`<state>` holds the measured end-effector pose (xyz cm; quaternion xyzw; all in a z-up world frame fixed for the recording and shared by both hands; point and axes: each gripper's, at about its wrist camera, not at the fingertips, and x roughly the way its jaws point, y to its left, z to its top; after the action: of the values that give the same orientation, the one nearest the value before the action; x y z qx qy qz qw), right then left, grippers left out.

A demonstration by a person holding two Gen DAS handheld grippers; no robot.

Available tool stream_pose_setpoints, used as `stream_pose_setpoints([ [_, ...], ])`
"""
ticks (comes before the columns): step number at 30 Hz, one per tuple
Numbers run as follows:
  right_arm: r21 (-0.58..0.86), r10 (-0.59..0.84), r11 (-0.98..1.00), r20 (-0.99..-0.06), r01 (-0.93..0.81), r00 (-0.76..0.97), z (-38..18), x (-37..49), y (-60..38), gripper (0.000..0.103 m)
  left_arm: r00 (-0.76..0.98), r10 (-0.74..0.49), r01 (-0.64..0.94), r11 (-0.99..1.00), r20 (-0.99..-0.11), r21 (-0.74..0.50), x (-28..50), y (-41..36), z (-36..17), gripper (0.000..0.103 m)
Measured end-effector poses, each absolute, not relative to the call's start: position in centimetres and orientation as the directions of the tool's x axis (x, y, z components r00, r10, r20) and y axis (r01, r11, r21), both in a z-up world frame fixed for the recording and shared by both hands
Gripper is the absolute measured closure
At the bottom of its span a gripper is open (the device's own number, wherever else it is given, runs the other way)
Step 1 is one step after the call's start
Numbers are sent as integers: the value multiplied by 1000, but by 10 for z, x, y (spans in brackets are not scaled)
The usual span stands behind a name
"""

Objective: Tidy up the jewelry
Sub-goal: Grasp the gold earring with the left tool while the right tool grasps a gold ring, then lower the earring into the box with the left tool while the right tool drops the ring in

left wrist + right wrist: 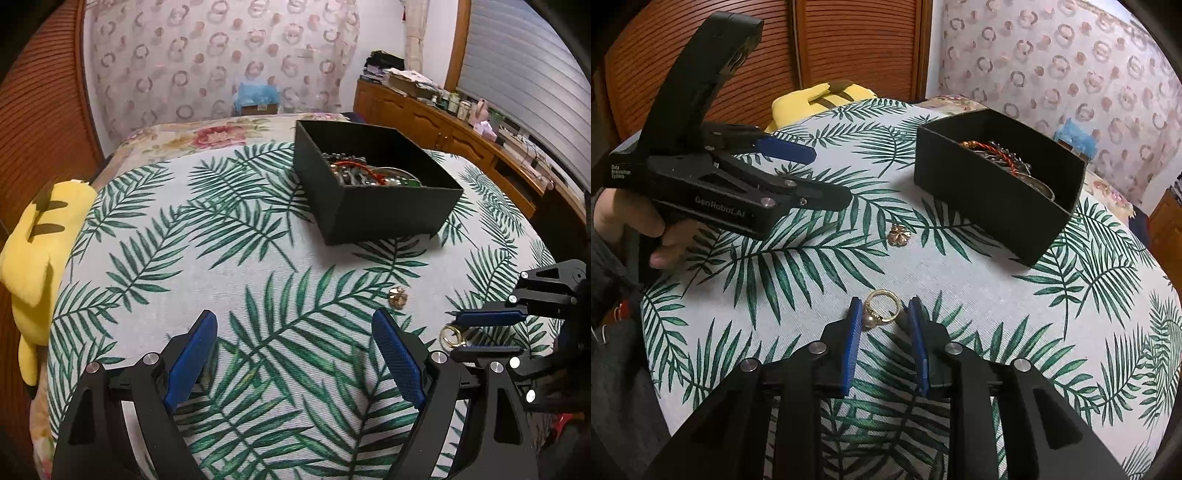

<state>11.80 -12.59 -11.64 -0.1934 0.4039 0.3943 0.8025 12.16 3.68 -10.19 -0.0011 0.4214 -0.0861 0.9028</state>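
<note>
A gold ring with a pearl (882,308) lies on the leaf-print cloth (997,314) between the blue pads of my right gripper (884,301). The pearl touches the left pad; a small gap shows at the right pad, so the jaws stand narrowly open around it. In the left wrist view that gripper (452,334) and the ring (452,336) are at the right edge. A gold flower-shaped piece (900,234) (398,297) lies loose in front of the black box (990,214) (369,206), which holds tangled jewelry. My left gripper (295,314) (831,175) hovers wide open, holding nothing.
A yellow plush toy (40,240) (820,99) rests at the cloth's far left edge against a slatted wooden door (849,44). A person's hand (628,221) grips the left tool. A cluttered wooden dresser (461,129) runs along the right under a window.
</note>
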Motion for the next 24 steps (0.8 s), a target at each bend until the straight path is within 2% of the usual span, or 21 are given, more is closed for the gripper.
stream_pose_setpoints([
  [3, 18, 480, 628, -795, -778, 370, -116, 123, -132, 85, 623, -172, 170, 982, -763, -82, 123, 30, -102, 21],
  [6, 26, 486, 641, -787, -767, 380, -115, 127, -137, 91, 619, -178, 183, 980, -765, -80, 125, 24, -102, 21],
  [15, 29, 500, 656, -765, -754, 405, -107, 141, -147, 91, 617, -199, 233, 970, -762, -64, 134, 3, -99, 21],
  [17, 25, 499, 666, -758, -746, 420, -103, 145, -152, 91, 613, -203, 247, 967, -764, -59, 137, -2, -100, 25],
  [19, 29, 500, 677, -751, -735, 431, -100, 151, -156, 91, 605, -212, 261, 963, -768, -61, 138, -7, -102, 39],
  [23, 32, 498, 699, -738, -714, 455, -94, 163, -168, 91, 589, -229, 292, 955, -775, -61, 139, -15, -105, 56],
  [24, 31, 497, 703, -736, -711, 459, -93, 165, -169, 91, 584, -235, 300, 952, -777, -62, 140, -17, -106, 64],
])
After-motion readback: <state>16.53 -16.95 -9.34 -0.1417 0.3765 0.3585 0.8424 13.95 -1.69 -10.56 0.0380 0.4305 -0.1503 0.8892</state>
